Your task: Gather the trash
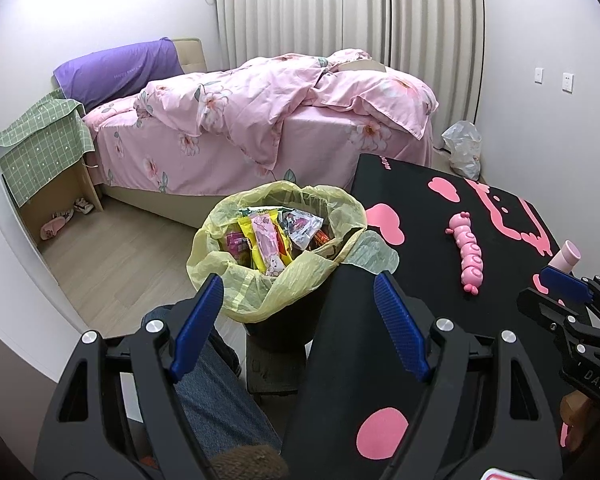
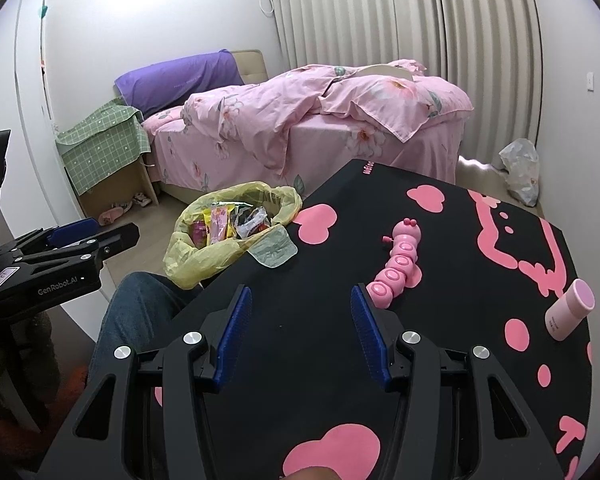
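At the centre of the frame, the bin point(image 1: 276, 256) is full of wrappers point(image 1: 268, 240). The open left tongs point(image 1: 298, 300) hover before it, beside the table point(image 1: 440, 280).

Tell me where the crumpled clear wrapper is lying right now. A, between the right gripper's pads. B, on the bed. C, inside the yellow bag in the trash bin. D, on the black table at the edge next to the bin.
D: the crumpled clear wrapper lies on the black table at its edge, beside the yellow bag of the trash bin, and the right gripper stands open and empty.
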A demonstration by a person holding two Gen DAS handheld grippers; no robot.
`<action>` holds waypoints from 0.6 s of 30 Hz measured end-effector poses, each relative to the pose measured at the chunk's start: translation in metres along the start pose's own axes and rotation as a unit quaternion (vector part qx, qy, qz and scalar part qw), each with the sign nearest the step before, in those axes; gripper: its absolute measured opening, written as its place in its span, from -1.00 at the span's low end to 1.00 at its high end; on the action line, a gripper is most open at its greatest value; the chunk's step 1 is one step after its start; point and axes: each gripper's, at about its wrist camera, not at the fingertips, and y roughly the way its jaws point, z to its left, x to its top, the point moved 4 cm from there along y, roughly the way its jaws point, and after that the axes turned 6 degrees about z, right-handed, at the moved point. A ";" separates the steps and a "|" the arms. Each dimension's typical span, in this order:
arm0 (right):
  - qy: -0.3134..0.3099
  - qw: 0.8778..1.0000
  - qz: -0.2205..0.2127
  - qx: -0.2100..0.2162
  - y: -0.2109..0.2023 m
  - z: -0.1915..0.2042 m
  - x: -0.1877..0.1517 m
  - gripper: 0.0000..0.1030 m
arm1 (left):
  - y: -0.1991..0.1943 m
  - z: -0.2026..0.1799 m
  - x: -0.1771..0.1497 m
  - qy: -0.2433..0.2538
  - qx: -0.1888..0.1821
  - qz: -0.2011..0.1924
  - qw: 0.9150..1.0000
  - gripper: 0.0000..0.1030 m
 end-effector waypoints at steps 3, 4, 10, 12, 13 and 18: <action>0.000 1.000 0.000 0.000 0.000 0.000 0.000 -0.04 | 0.000 0.000 0.000 0.000 -0.001 0.001 1.000 0.43; 0.000 1.000 0.000 0.000 0.000 0.000 0.000 -0.04 | 0.000 0.000 0.000 0.000 -0.001 0.001 1.000 0.43; 0.000 1.000 0.001 0.000 0.001 0.000 -0.002 -0.04 | 0.004 -0.001 -0.002 0.002 -0.004 0.006 1.000 0.43; 0.000 1.000 0.001 0.000 0.001 0.000 -0.002 -0.04 | 0.004 -0.001 -0.003 0.003 -0.004 0.006 1.000 0.43; 0.000 1.000 0.001 0.000 0.001 0.000 -0.001 -0.04 | 0.004 -0.002 -0.003 0.003 -0.004 0.006 1.000 0.43; 0.000 1.000 0.001 0.001 0.001 0.000 -0.001 -0.04 | 0.004 -0.001 -0.003 0.002 -0.004 0.006 1.000 0.43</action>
